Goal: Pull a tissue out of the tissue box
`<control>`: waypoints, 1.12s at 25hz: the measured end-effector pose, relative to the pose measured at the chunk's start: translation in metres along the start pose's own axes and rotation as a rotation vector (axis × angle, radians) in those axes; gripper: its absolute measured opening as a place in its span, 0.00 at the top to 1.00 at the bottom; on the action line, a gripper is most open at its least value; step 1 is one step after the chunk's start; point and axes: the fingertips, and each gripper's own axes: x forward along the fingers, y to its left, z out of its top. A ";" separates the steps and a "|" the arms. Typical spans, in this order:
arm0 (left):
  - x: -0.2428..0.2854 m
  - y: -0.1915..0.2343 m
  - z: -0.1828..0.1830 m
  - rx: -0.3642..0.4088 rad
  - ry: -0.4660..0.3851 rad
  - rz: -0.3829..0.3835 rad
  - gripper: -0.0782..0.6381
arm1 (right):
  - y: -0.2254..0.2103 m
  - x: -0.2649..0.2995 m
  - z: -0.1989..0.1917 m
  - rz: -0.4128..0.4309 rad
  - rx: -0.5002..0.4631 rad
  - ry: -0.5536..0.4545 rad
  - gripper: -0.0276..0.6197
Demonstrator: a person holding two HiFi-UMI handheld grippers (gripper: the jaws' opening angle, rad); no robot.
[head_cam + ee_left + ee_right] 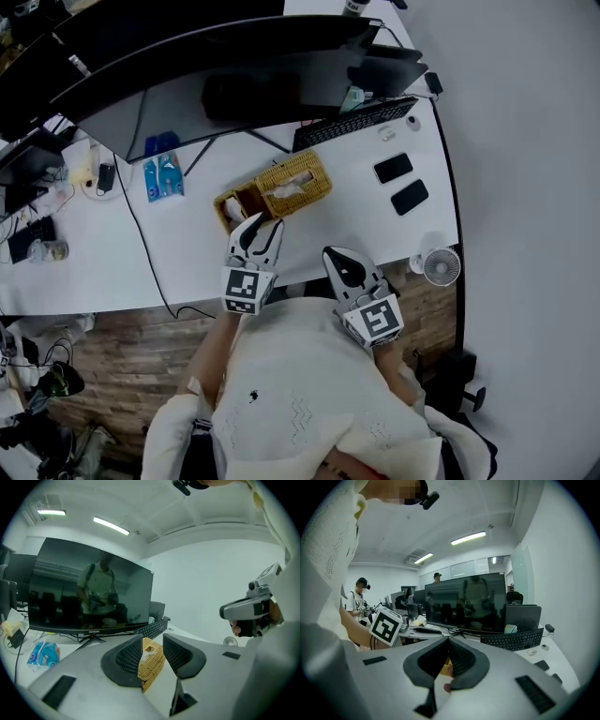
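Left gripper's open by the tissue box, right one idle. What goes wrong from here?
1. The left gripper, open, sits at the near end of the tissue box, short of the tissue in its slot; closing here would likely pinch wicker.
2. The right gripper, shut, is clear of the box, so a pull may drag or lift it.

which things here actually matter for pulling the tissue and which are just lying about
For the job:
- wicker tissue box
- tissue poking out of its top
- left gripper, jaws apart, near the box
- right gripper, jaws together, away from the box

Just lying about:
- monitor
- keyboard
- phone
- second phone
- small fan
- blue packets
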 end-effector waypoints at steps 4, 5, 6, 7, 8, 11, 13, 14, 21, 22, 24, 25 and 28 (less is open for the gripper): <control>0.015 0.012 -0.016 0.002 0.043 0.021 0.69 | -0.003 0.005 -0.008 0.000 0.010 0.027 0.96; 0.019 0.016 -0.020 0.002 0.057 0.027 0.68 | -0.002 0.007 -0.010 0.001 0.014 0.033 0.96; 0.022 0.018 -0.024 0.003 0.070 0.030 0.68 | -0.002 0.008 -0.010 0.004 0.016 0.037 0.96; 0.025 0.020 -0.027 0.005 0.083 0.033 0.68 | -0.001 0.010 -0.011 0.008 0.017 0.041 0.96; 0.029 0.022 -0.031 0.008 0.094 0.034 0.68 | -0.001 0.011 -0.012 0.012 0.018 0.046 0.96; 0.038 0.027 -0.040 0.017 0.124 0.040 0.68 | -0.001 0.016 -0.014 0.019 0.023 0.050 0.96; 0.044 0.030 -0.046 0.018 0.138 0.041 0.68 | -0.001 0.019 -0.014 0.021 0.024 0.045 0.96; 0.048 0.031 -0.048 0.016 0.145 0.038 0.67 | -0.002 0.020 -0.014 0.022 0.024 0.043 0.96; 0.072 0.034 -0.063 0.085 0.214 -0.009 0.62 | -0.006 0.025 -0.022 0.010 0.057 0.065 0.96; 0.076 0.034 -0.065 0.092 0.224 -0.013 0.61 | -0.006 0.025 -0.024 0.011 0.056 0.070 0.96; 0.081 0.034 -0.070 0.096 0.240 -0.011 0.60 | -0.006 0.027 -0.027 0.012 0.048 0.082 0.96; 0.084 0.035 -0.073 0.095 0.248 -0.008 0.60 | -0.006 0.028 -0.029 0.009 0.045 0.086 0.96; 0.092 0.035 -0.084 0.080 0.267 0.010 0.60 | -0.008 0.029 -0.033 -0.005 0.060 0.090 0.96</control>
